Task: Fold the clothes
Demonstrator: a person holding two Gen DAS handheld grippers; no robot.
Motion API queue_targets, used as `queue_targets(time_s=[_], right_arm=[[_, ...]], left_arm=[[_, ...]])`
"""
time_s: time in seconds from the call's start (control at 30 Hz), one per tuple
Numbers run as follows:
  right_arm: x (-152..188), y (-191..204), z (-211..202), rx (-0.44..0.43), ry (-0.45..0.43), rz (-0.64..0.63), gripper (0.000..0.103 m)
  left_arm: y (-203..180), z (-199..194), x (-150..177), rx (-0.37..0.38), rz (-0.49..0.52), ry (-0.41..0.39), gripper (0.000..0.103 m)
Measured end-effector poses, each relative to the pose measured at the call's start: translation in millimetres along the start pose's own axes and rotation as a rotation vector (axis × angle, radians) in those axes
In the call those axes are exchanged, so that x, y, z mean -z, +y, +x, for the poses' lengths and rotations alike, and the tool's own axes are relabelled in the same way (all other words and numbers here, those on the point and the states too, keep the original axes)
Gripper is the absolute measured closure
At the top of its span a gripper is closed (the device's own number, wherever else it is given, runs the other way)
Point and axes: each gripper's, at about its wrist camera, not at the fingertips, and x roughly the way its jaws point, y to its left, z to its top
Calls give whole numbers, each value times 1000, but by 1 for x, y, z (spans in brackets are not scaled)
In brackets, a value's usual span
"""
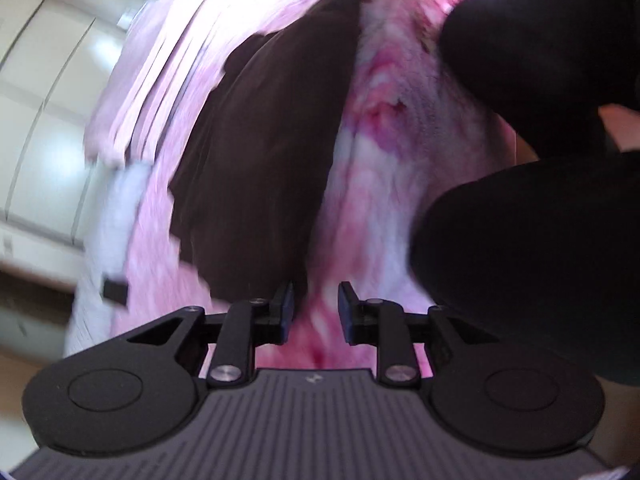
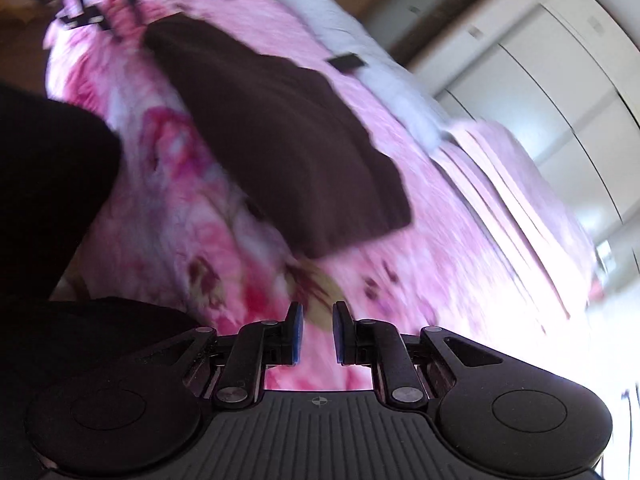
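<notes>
Brown garment (image 2: 280, 136) lies flat on pink blanket (image 2: 168, 224); left gripper (image 1: 316, 308) and right gripper (image 2: 317, 332) slightly spread (both empty)

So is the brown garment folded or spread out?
Folded, apparently: the brown garment lies as a compact rectangle on the pink bedspread; blur hides layers.

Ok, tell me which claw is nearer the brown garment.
Left. The left claw sits at the edge of the brown garment; the right claw hangs short of it, pink blanket between.

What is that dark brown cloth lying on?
The dark brown cloth lies on a pink flowered blanket covering the bed. Whatever is beneath the cloth's middle is hidden.
</notes>
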Motion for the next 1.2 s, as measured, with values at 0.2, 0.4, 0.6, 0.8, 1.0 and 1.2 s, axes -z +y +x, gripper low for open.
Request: queue_targets(time_s=[0.2, 0.4, 0.6, 0.8, 1.0, 1.2], right_arm=[[-30, -26, -24, -8, -92, 181, 90], [-86, -41, 4, -187, -208, 375, 89], [-103, -22, 59, -378, -103, 374, 90], [-87, -27, 55, -386, -115, 411, 89], [-94, -22, 51, -329, -84, 379, 89], [-80, -43, 50, -328, -49, 542, 89]], left_arm=[[31, -16, 5, -82, -133, -19, 80], [66, 4, -25, -49, -300, -86, 78], [56, 54, -29, 85, -310, -45, 81], [49, 51, -20, 70, -349, -80, 83], [47, 52, -19, 56, -349, -88, 83], [54, 49, -22, 74, -333, -64, 82]])
